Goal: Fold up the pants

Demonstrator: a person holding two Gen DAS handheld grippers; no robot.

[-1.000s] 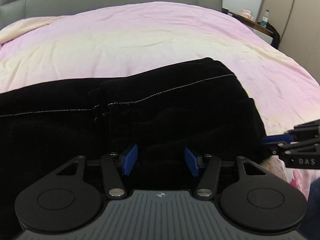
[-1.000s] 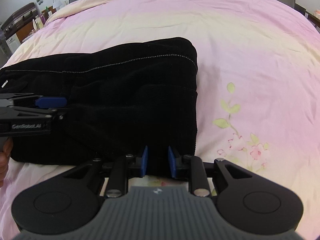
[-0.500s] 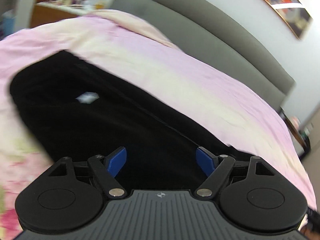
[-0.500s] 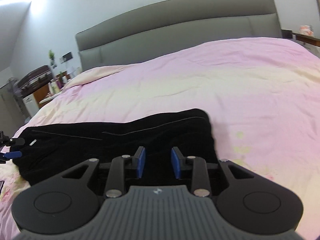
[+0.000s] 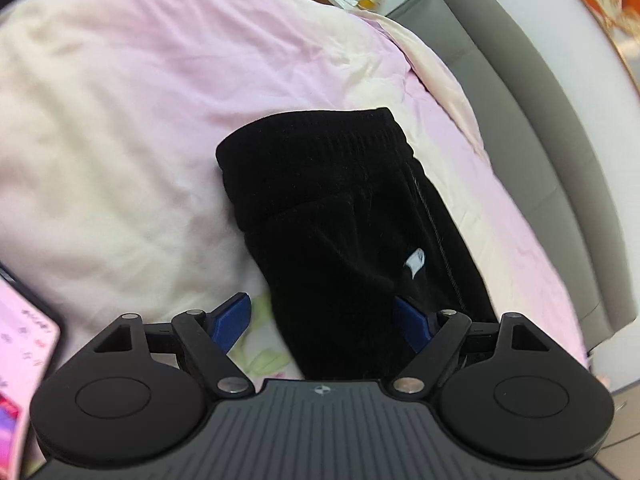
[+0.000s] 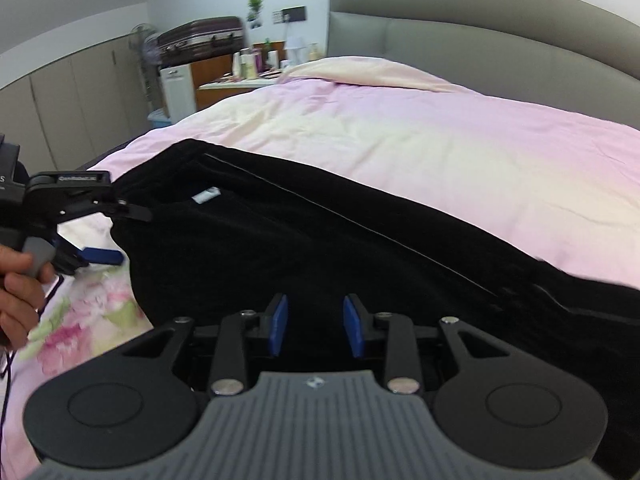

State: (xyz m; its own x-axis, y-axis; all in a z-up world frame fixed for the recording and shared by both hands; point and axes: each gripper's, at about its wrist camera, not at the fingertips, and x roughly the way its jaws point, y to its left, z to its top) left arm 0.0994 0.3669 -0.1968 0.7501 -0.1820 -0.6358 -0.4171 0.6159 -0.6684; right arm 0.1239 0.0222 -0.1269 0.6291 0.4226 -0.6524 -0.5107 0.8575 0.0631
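Note:
Black pants point(image 6: 360, 240) lie flat across a pink bed, folded lengthwise, waistband end point(image 5: 320, 140) to the left with a small white label point(image 5: 415, 261). My left gripper point(image 5: 322, 320) is wide open at the waistband end, one blue finger on each side of the cloth's near corner; it also shows in the right wrist view point(image 6: 116, 236), open, beside the pants' left edge. My right gripper point(image 6: 316, 326) is open with a narrower gap, low over the middle of the pants, holding nothing.
The pink and cream duvet point(image 6: 440, 132) covers the bed, with a grey padded headboard point(image 6: 480, 28) behind. A phone point(image 5: 20, 332) lies at the left in the left wrist view. A cluttered side table and suitcase point(image 6: 200, 40) stand beyond the bed's left side.
Both grippers moved left along the pants, from the folded right end to the waistband end. The left gripper opened wider and swung round to face along the pants. The right one widened slightly.

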